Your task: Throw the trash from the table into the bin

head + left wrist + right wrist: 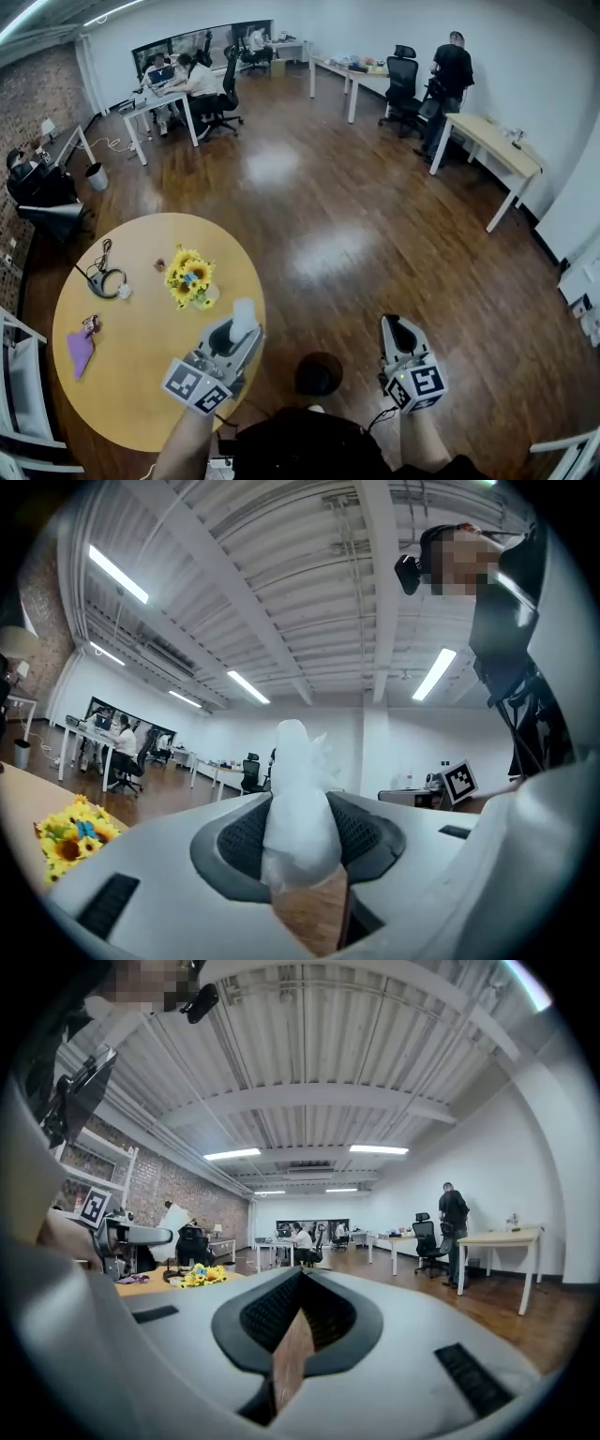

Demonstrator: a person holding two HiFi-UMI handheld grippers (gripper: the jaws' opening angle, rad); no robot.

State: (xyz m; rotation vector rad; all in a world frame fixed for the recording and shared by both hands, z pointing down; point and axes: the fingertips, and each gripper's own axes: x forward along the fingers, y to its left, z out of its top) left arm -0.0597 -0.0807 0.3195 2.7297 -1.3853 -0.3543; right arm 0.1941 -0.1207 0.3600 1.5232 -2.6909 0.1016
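Observation:
My left gripper hangs over the right edge of the round wooden table, shut on a crumpled white paper wad. In the left gripper view the paper wad stands upright, pinched between the dark pads. A black bin sits on the floor between my two grippers, just right of the table. My right gripper is over the floor to the right of the bin, shut with nothing in it; in the right gripper view its jaws meet. A purple wrapper and a small red scrap lie at the table's left.
Sunflowers and headphones with a cable sit on the table. White chairs stand at its left. Beyond lies brown wood floor, with desks, office chairs and people at the far walls, one standing person at the right.

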